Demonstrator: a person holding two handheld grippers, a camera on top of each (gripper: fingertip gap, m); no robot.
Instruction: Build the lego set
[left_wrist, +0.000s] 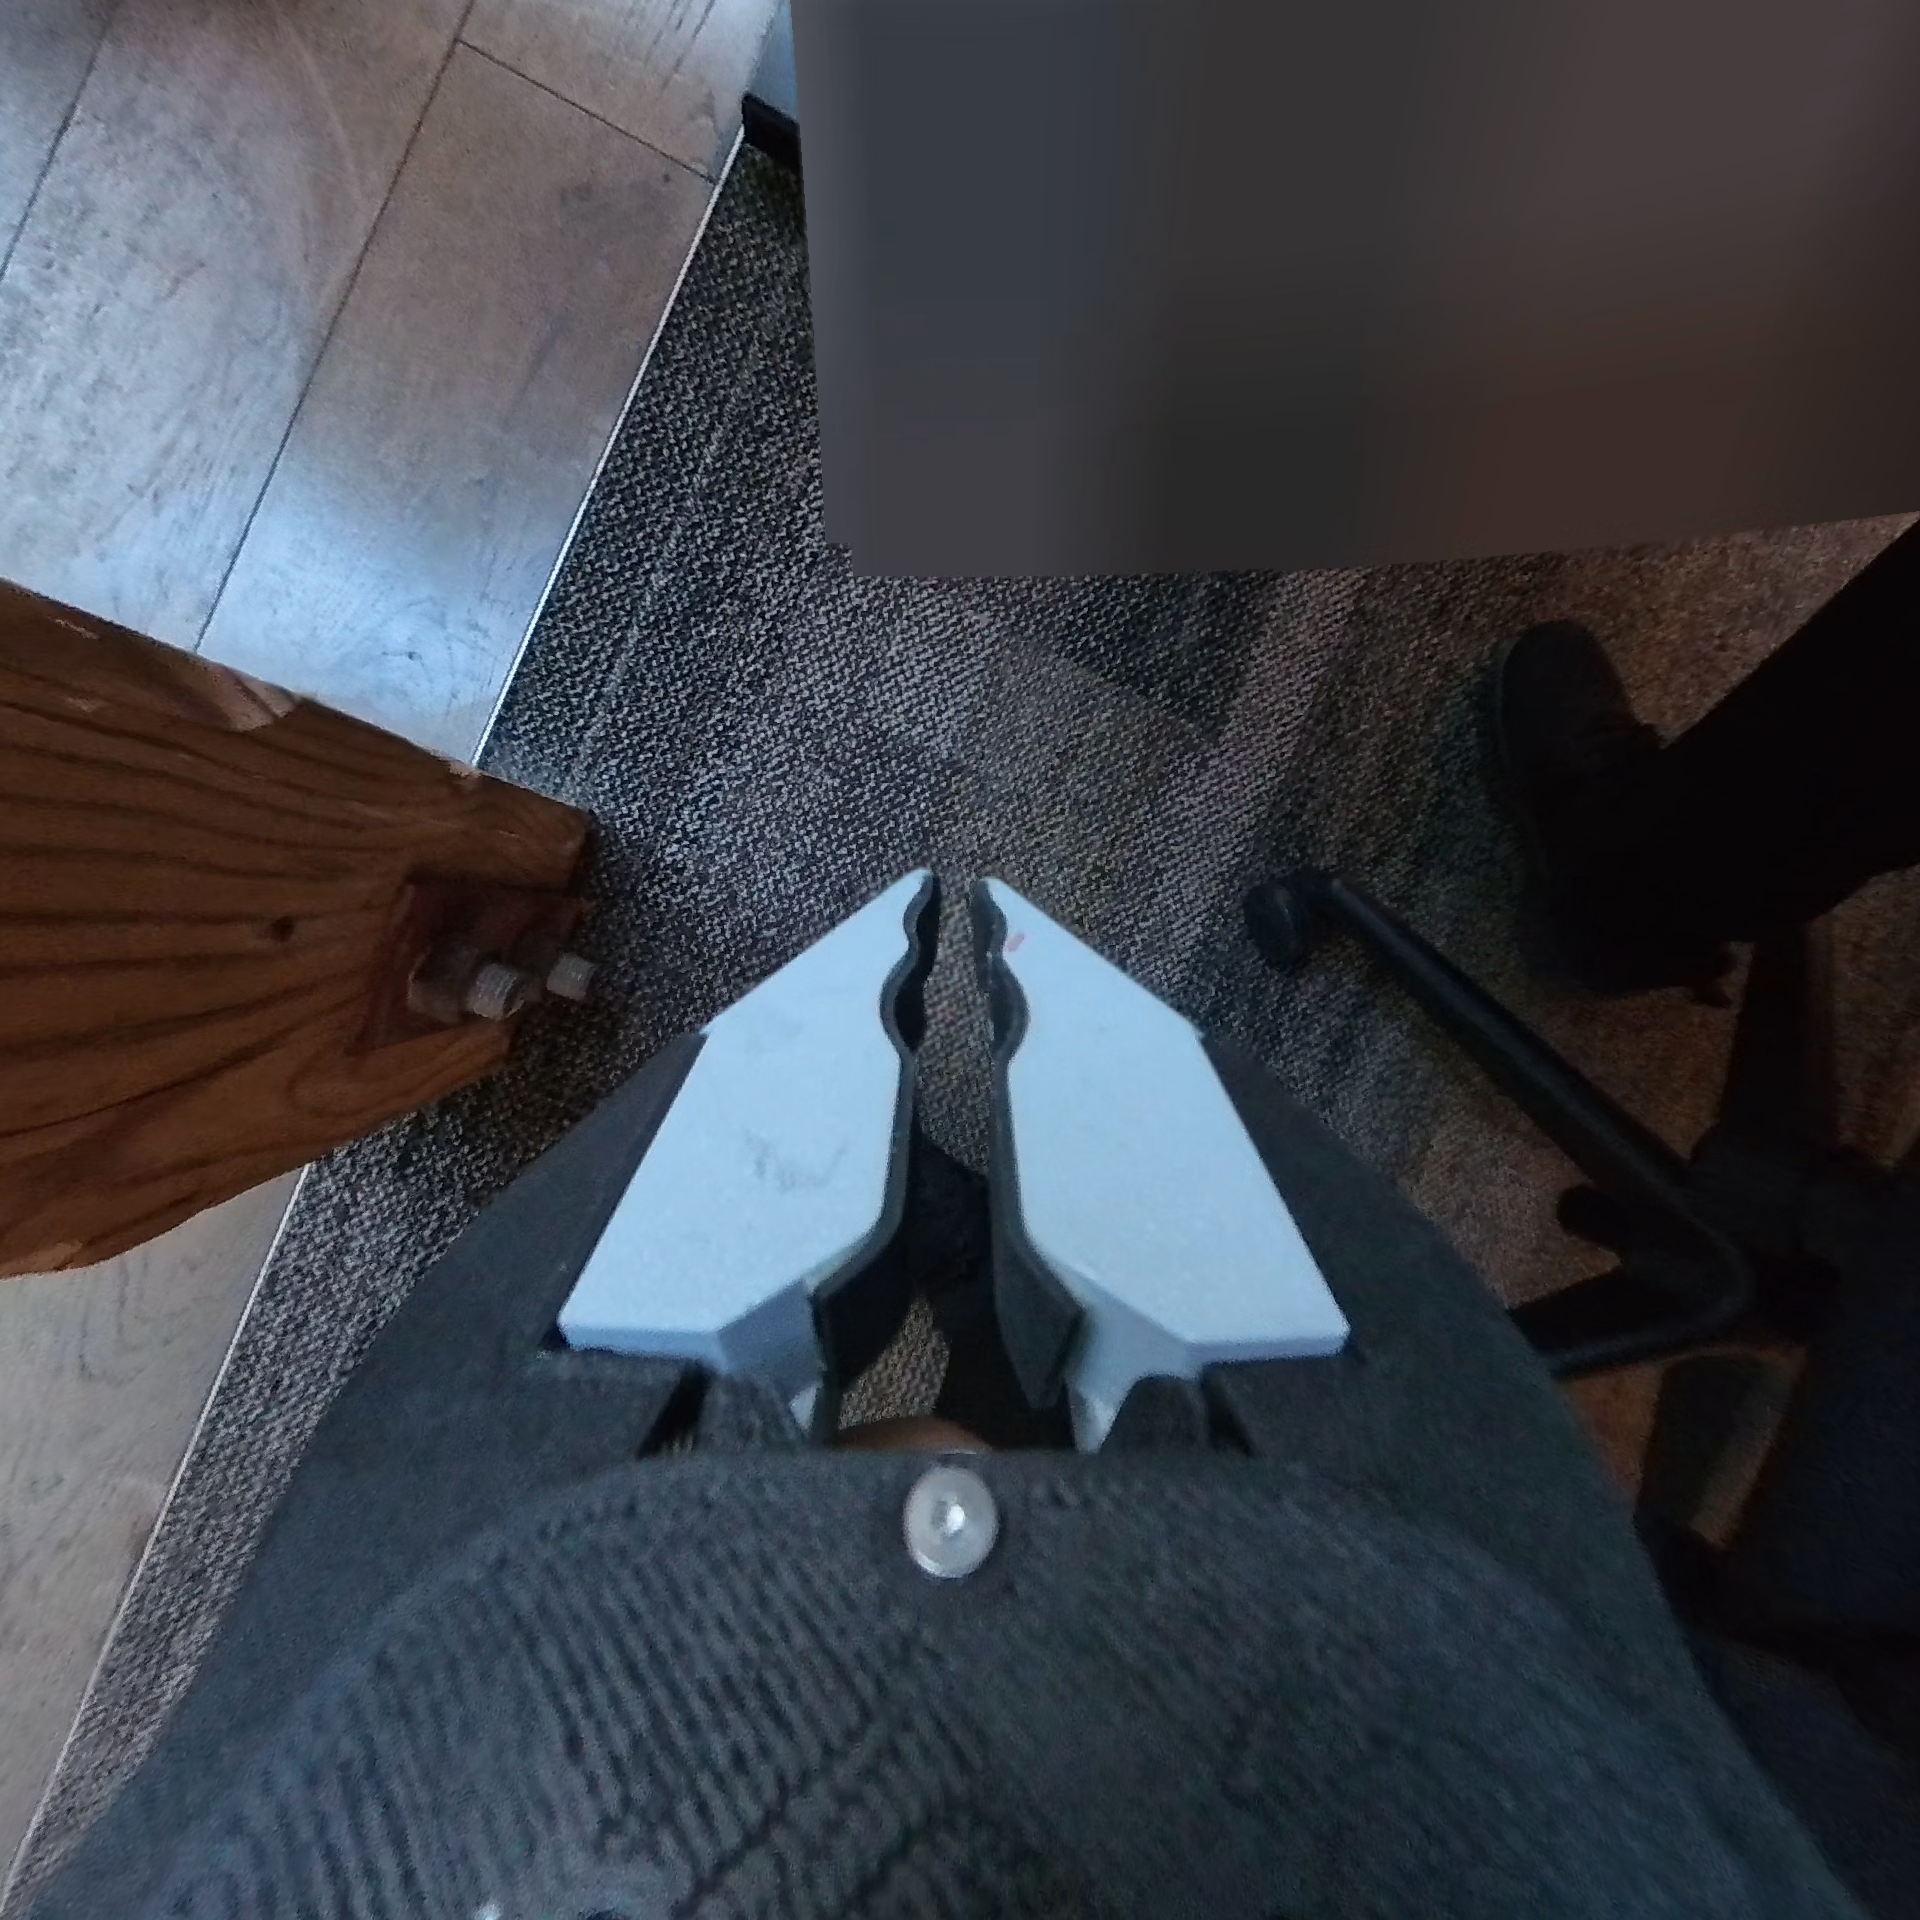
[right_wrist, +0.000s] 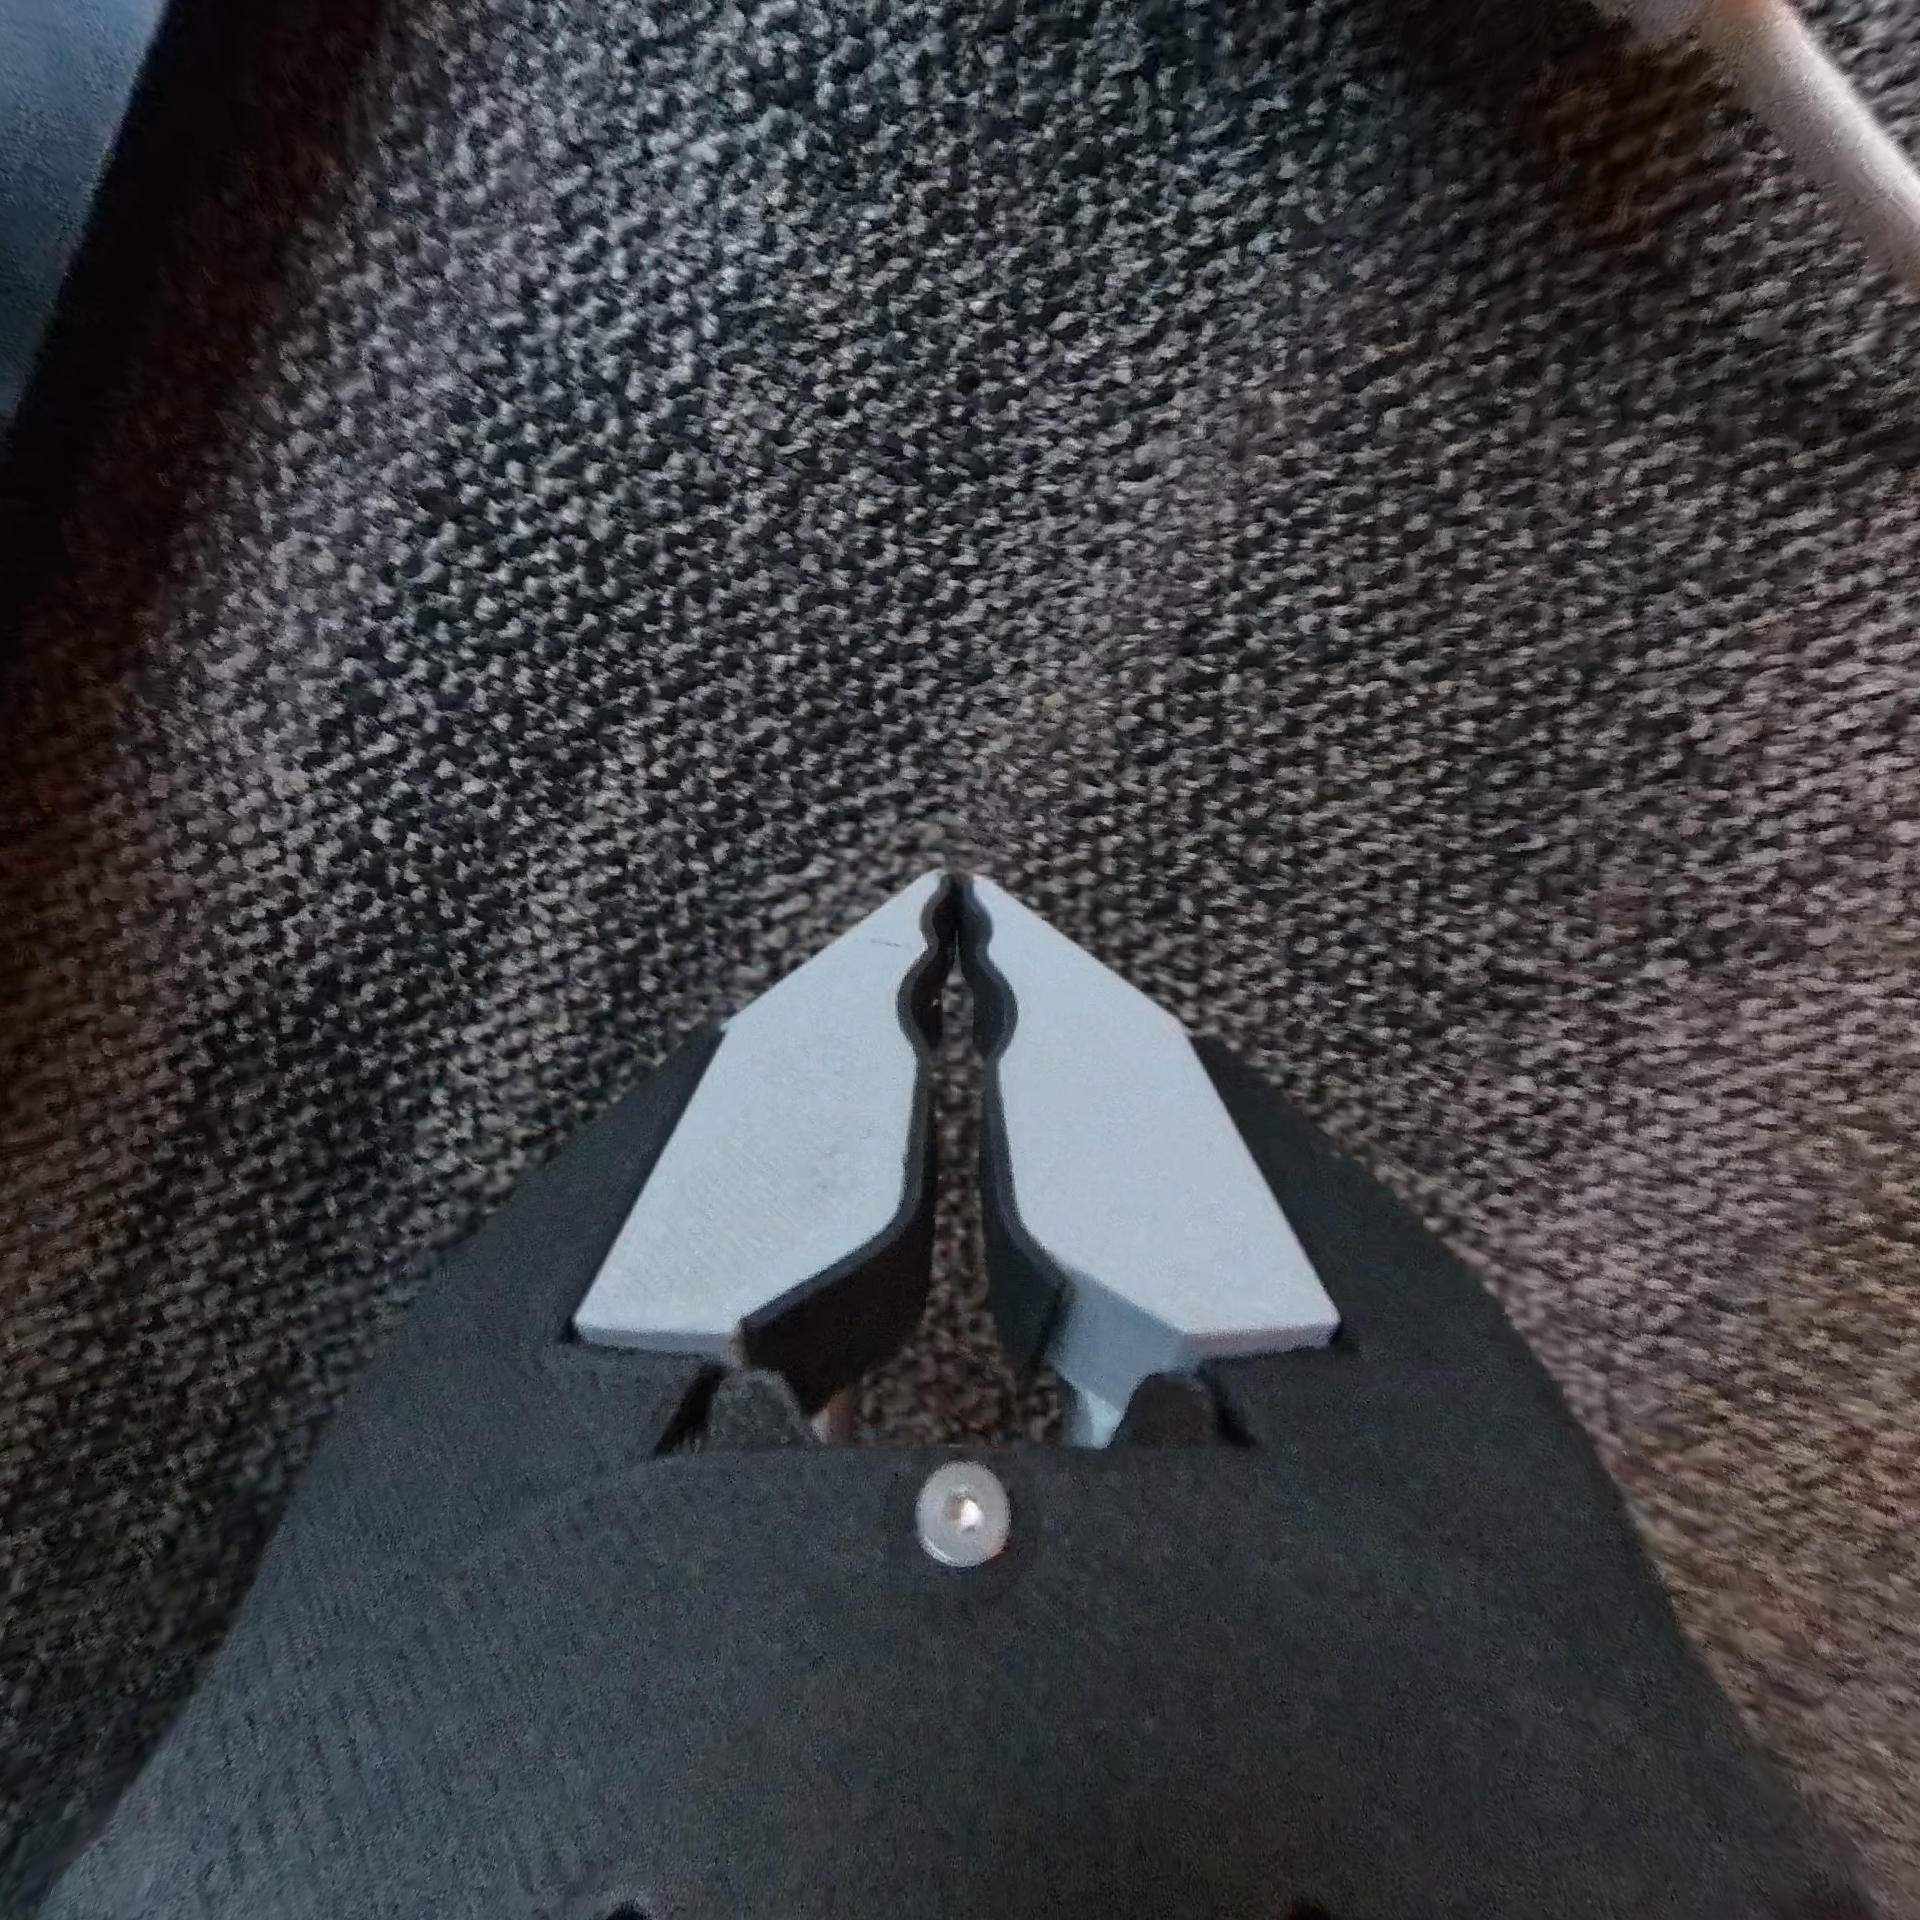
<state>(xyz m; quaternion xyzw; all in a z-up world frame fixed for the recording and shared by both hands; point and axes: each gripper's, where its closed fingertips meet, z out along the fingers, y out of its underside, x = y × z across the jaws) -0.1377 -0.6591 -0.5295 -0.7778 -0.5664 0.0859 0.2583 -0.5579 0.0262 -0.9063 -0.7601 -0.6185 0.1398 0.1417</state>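
In the left wrist view my left gripper (left_wrist: 954, 883) points down at grey speckled carpet (left_wrist: 831, 727). Its pale blue fingers (left_wrist: 831, 1091) stand a narrow slit apart, and only carpet shows between the pads. A brown wooden furniture leg (left_wrist: 260, 935) with bolts (left_wrist: 499, 987) is just left of it. In the right wrist view my right gripper (right_wrist: 954, 881) hangs close over the same kind of carpet (right_wrist: 935, 468). Its fingertips meet and nothing is between them.
Grey wood-look flooring (left_wrist: 260, 312) lies to the left behind a metal edge strip (left_wrist: 613, 436). A black chair base with a caster (left_wrist: 1283, 920) and a person's dark shoe (left_wrist: 1569, 748) are at right. A pale tube (right_wrist: 1808, 94) crosses the right wrist view's top right corner. Across from one pair of fingers to the other is roughly 90 centimetres.
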